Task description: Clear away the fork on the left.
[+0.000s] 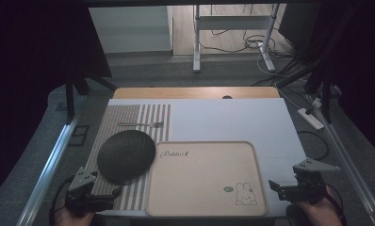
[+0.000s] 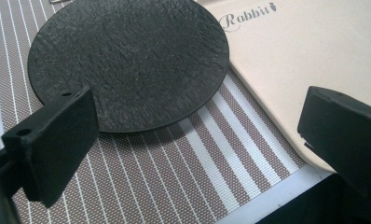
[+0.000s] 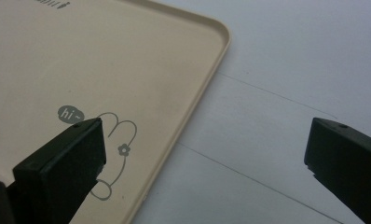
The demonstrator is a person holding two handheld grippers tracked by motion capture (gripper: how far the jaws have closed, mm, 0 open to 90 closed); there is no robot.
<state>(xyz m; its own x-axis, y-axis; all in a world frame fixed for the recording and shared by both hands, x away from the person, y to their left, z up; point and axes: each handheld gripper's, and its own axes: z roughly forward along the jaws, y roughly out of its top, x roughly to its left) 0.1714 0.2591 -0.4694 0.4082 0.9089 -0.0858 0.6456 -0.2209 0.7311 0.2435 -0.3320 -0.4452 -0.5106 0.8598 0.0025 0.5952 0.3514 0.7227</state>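
Tray (image 1: 209,188) beige, printed "Rabbit", rabbit drawing saying "hi~"; both hand-held grippers gape wide, holding nothing.

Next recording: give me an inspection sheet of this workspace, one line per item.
Surface: white table top with a striped placemat at its left.
Job's things: round dark plate lying on the placemat; beige tray with a rabbit drawing beside it, nothing on it; fork on the placemat behind the plate.
Clutter: nothing seen.
Tongs: left tongs open, near the plate; right tongs open, right of the tray; both hold nothing.
Cables: floor cables; power strip.
Surroundings: metal stand behind the table.
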